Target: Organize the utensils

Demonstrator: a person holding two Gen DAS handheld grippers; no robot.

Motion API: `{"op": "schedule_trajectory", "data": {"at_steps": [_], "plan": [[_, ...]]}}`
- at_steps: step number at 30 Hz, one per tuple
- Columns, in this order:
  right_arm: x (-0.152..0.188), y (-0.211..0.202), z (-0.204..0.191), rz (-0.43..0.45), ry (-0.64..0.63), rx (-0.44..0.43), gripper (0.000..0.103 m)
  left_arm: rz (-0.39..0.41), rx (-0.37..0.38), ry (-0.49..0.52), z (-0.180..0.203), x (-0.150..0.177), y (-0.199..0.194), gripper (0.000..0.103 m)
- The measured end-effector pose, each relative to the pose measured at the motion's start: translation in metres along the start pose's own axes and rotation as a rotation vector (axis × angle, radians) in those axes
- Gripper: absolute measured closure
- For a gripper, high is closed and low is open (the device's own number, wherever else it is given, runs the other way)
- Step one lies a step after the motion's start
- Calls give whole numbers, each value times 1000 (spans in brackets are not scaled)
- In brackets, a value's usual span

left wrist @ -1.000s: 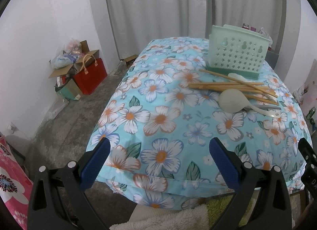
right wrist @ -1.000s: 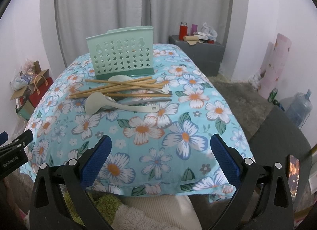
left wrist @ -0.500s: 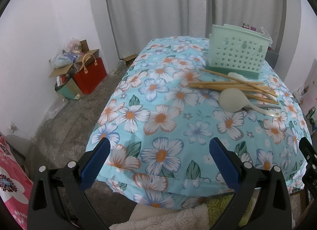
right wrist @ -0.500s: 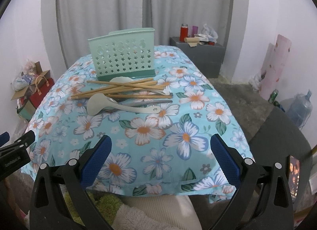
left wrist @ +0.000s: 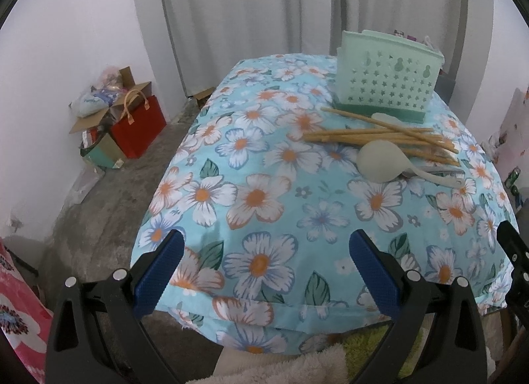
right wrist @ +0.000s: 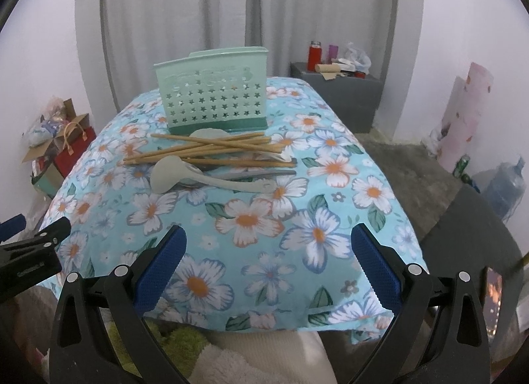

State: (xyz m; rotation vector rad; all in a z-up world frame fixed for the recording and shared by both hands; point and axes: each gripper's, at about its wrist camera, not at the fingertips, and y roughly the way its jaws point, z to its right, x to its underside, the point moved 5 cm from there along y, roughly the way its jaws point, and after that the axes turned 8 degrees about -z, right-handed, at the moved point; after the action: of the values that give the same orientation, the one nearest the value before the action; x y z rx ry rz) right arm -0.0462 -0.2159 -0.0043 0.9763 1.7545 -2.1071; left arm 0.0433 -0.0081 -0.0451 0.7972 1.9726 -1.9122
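Both grippers hover at the near edge of the floral cloth (right wrist: 317,235), left gripper (left wrist: 264,265) and right gripper (right wrist: 266,261) spread wide, holding nothing. Chopsticks (right wrist: 211,149) and ladle (right wrist: 172,175) lie heaped before the mint holder (right wrist: 213,99), flowered cloth between.

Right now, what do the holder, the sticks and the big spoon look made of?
Holder: moulded plastic, mint green, matte, with punched star holes.
Sticks: likely bamboo or wood, tan and unvarnished-looking.
Big spoon: probably plastic, pale grey-green with a dull, even sheen.
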Motion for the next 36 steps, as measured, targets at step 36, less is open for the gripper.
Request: {"op": "schedule_trajectory", "data": {"at_steps": [36], "plan": [[-5,96,-38,-205,-148,-140,8,-218,89,96,33,-33,108,4]]}}
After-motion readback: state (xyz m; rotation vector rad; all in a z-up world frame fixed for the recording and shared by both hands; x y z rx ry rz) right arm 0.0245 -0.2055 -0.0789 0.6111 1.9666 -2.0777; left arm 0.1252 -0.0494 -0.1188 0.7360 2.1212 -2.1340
